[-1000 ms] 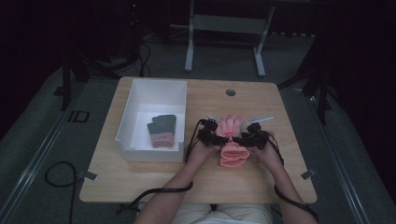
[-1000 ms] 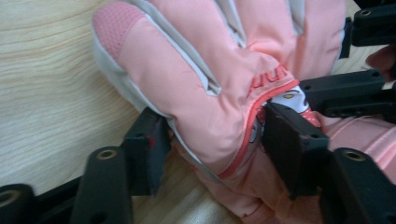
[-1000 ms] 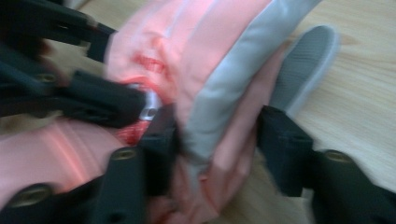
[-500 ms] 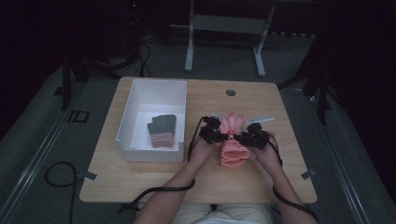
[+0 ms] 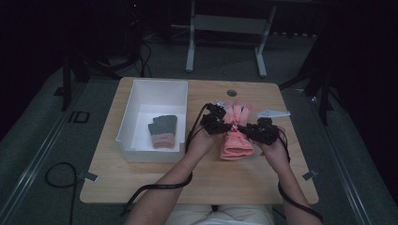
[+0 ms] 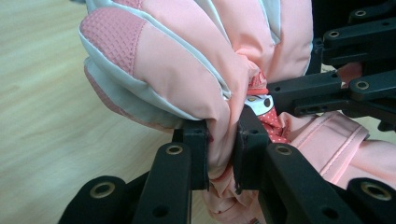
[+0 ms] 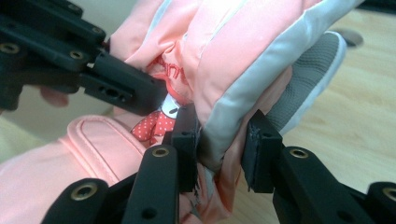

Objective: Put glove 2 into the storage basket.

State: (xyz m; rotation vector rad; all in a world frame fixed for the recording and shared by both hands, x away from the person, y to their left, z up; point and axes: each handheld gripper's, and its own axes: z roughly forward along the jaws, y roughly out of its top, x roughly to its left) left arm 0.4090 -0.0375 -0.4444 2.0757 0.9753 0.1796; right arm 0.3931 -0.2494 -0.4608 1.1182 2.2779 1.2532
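A pink padded glove [image 5: 234, 146] lies on the wooden table [image 5: 187, 180], fingers pointing away from the person. My left gripper [image 5: 227, 126] is shut on a fold of it from the left. In the left gripper view my left gripper [image 6: 223, 136] pinches bunched pink fabric of the glove [image 6: 187, 70]. My right gripper [image 5: 244, 130] grips the glove from the right. Its jaws have just been closing. In the right gripper view my right gripper [image 7: 223, 135] presses on the grey-trimmed edge of the glove [image 7: 243, 51]. The two grippers' jaw tips nearly meet at a small dotted figure on the glove.
A white bin [image 5: 141, 91] stands left of the glove and holds a folded grey and pink glove [image 5: 163, 131]. A round hole [image 5: 231, 93] sits near the table's far edge. Beyond the table a metal stand [image 5: 225, 23] rises from dark floor.
Both grippers have closed on the glove's middle and risen a little, lifting and bunching it. The bin and its contents have not moved.
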